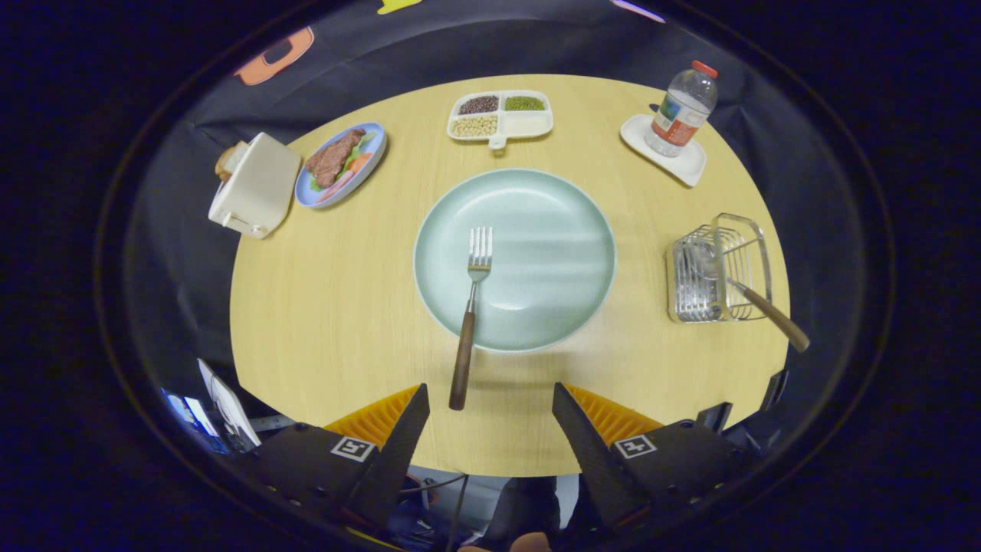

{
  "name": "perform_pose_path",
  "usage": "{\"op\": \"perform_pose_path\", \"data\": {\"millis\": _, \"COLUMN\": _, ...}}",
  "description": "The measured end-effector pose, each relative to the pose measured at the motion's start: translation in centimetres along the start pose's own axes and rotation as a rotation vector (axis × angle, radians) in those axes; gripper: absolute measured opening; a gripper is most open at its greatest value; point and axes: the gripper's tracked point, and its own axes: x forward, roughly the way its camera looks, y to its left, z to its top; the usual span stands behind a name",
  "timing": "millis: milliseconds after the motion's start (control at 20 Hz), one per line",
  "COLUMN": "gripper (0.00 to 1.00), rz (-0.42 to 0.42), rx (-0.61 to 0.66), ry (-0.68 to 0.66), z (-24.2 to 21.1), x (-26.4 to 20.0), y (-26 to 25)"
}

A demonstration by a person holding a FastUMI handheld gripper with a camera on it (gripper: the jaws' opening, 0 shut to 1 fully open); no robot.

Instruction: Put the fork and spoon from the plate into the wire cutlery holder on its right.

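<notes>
The jaws [490, 399] stand wide and hold nothing, hovering over the desk [345, 307] edge just short of the plate [552, 253]. The fork [469, 322] lies with its tines on the plate's left half and its wooden handle reaching over the rim toward the jaws, its end nearly between them. The spoon [770, 314] already leans in the holder [716, 268], right of the plate. The fork looks light, stiff and slim; the wooden handle, off the plate, offers the surest grip, the metal neck being likely slippery
</notes>
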Motion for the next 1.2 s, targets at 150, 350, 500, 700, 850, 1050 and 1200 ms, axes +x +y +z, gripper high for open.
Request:
{"op": "perform_pose_path", "data": {"millis": 150, "gripper": 0.97, "rz": -0.013, "rx": -0.006, "ry": 0.022, "z": -0.4, "x": 2.4, "y": 1.2}}
{"op": "perform_pose_path", "data": {"millis": 350, "gripper": 0.75, "rz": -0.027, "rx": -0.004, "ry": 0.039, "z": -0.2, "x": 4.6, "y": 1.9}}
{"op": "perform_pose_path", "data": {"millis": 500, "gripper": 0.52, "rz": -0.047, "rx": 0.004, "ry": 0.039, "z": 0.1, "x": 5.8, "y": 1.9}}
{"op": "perform_pose_path", "data": {"millis": 700, "gripper": 0.1, "rz": -0.043, "rx": 0.014, "ry": 0.065, "z": 0.0, "x": 6.4, "y": 1.4}}
{"op": "perform_pose_path", "data": {"millis": 850, "gripper": 0.01, "rz": -0.014, "rx": 0.029, "ry": 0.076, "z": 0.0, "x": 5.4, "y": 1.5}}
{"op": "perform_pose_path", "data": {"millis": 1050, "gripper": 0.01, "rz": 0.029, "rx": 0.024, "ry": 0.067, "z": 0.0, "x": 3.6, "y": 1.2}}
{"op": "perform_pose_path", "data": {"millis": 1200, "gripper": 0.01, "rz": 0.06, "rx": 0.015, "ry": 0.049, "z": 0.5, "x": 1.0, "y": 0.5}}
